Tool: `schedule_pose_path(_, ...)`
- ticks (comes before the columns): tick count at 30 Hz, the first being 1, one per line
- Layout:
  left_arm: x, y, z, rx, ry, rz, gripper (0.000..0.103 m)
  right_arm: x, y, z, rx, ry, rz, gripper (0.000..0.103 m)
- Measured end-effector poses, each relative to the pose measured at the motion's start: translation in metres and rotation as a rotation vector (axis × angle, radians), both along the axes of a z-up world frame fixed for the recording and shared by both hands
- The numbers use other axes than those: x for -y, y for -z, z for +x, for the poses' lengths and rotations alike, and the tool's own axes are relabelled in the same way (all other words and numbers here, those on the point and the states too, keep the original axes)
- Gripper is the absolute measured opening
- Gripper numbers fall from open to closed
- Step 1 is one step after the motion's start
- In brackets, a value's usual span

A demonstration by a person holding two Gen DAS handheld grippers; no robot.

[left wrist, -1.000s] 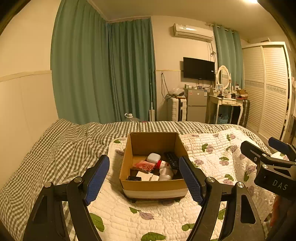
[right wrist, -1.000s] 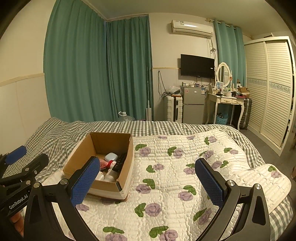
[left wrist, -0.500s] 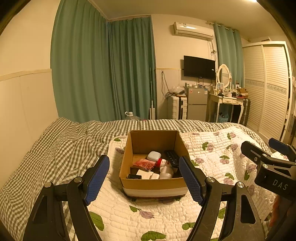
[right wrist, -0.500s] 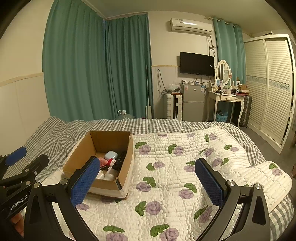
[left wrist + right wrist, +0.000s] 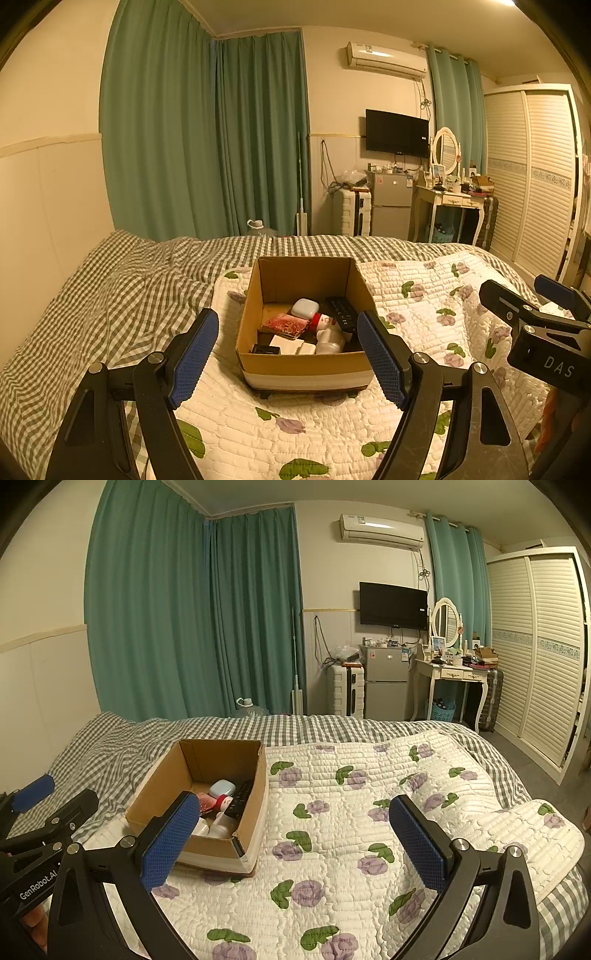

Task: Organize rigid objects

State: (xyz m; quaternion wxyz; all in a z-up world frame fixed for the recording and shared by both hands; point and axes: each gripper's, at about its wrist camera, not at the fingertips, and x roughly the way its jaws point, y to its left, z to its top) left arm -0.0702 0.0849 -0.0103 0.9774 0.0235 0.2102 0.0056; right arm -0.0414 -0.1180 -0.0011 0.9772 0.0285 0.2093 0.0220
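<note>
1. Left tongs (image 5: 288,356): spread wide, holding nothing, hovering above the near edge of the bed and aimed at the box.
2. Right tongs (image 5: 295,843): spread wide, holding nothing, over the floral quilt (image 5: 369,812) to the right of the box.
3. Cardboard box (image 5: 306,365): open-topped, standing on the quilt's left part, just beyond the left tongs.
4. Box contents: white earbud case (image 5: 305,308), black remote (image 5: 341,309), red-patterned packet (image 5: 286,325), white bottle with red collar (image 5: 327,330), small white and black items at the near wall.
5. Bed: checked cover (image 5: 110,295) to the left and far side; no loose rigid object visible on it.
6. Progress, as judged: the objects appear gathered in the box; little seems left, perhaps tidying inside or moving the box.
</note>
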Motion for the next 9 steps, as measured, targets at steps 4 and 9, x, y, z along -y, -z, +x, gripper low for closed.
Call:
schedule_pose_path(4, 0.001, 0.0028, -0.0002, -0.009, 0.012, -0.002, 0.08, -0.0023, 0.0018, 0.0003, -0.004, 0.0, 0.0, 0.103)
schedule_pose_path(9, 0.0016, 0.0028, 0.0007, -0.005, 0.015, 0.008, 0.08, -0.0043, 0.0037, -0.0001, -0.009, -0.003, 0.0, 0.103)
